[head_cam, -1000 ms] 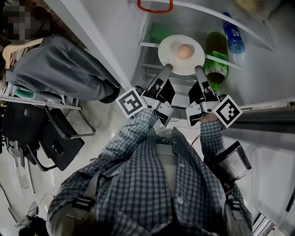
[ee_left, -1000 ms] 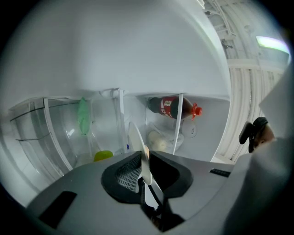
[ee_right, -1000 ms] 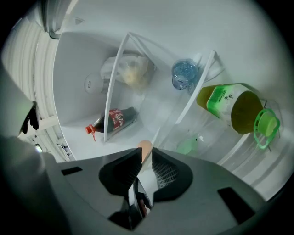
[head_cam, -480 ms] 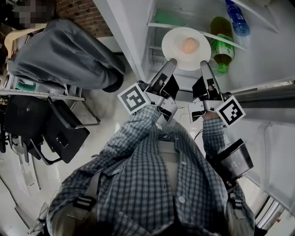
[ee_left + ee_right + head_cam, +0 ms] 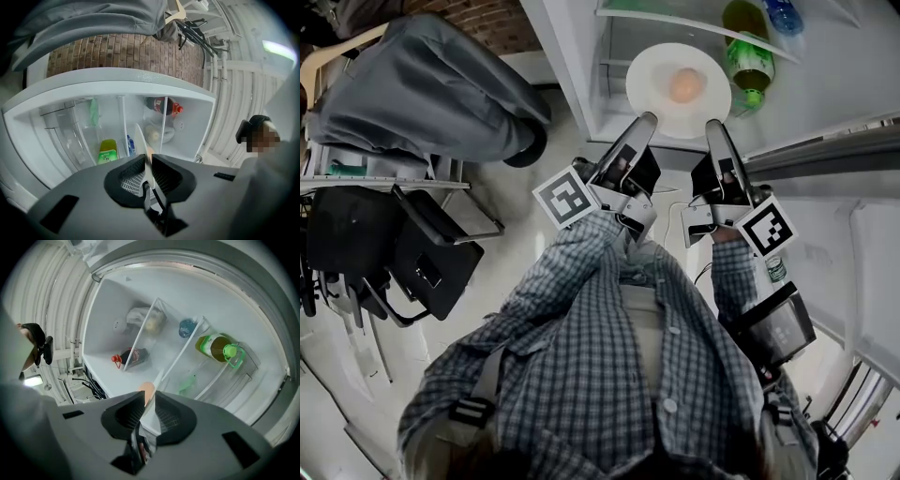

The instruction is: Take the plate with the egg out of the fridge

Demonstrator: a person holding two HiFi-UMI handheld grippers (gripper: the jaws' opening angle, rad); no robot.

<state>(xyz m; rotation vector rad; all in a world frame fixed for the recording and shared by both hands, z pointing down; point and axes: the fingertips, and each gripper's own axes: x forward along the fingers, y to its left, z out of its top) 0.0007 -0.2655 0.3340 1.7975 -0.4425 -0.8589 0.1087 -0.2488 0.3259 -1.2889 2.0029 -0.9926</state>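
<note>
A white plate [image 5: 649,82] with a brown egg [image 5: 685,85] on it hangs in front of the open fridge [image 5: 825,84], outside its shelves. My left gripper [image 5: 649,119] is shut on the plate's near left rim and my right gripper [image 5: 711,125] is shut on its near right rim. In the left gripper view the plate [image 5: 142,143] shows edge-on between the jaws of the left gripper [image 5: 149,161]. In the right gripper view the plate's rim [image 5: 154,397] runs between the jaws of the right gripper [image 5: 149,409], with the egg [image 5: 147,391] just past them.
A green bottle [image 5: 747,61] and a blue-capped bottle [image 5: 787,17] lie on the fridge shelf behind the plate. A dark bottle [image 5: 132,357] lies deeper inside. At the left stand a chair with a grey jacket [image 5: 422,103] and a black bag [image 5: 422,272].
Both grippers have drawn the plate with the egg back out of the fridge toward me. The shelf and bottles have slid toward the top of the head view.
</note>
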